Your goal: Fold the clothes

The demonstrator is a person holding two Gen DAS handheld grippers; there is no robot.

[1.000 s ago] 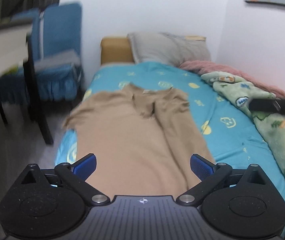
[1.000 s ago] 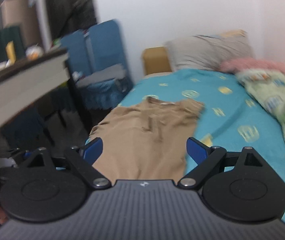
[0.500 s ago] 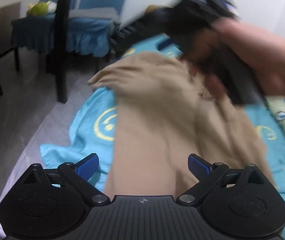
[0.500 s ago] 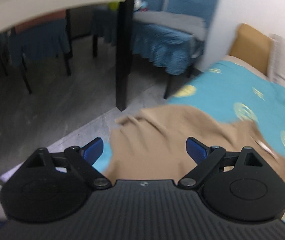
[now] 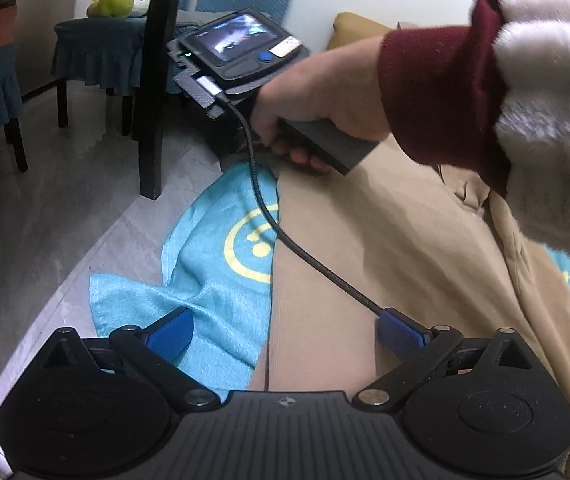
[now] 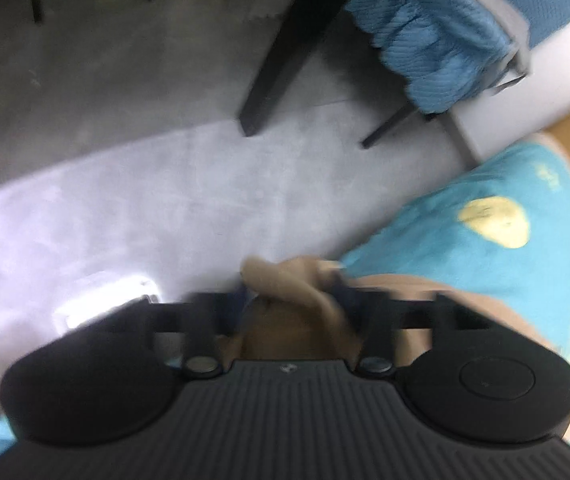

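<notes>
Between the drawn-in fingers of the right gripper, a bunched fold of the tan shirt is pinched at the edge of the turquoise bedsheet, with grey floor beyond the tips. The left gripper has its blue fingers spread wide and grips nothing. The shirt's left edge runs between them, cloth under the right finger, sheet under the left.

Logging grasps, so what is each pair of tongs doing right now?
Left tongs: open, holding nothing, above the tan shirt.
Right tongs: closed on a bunched edge of the tan shirt.
</notes>
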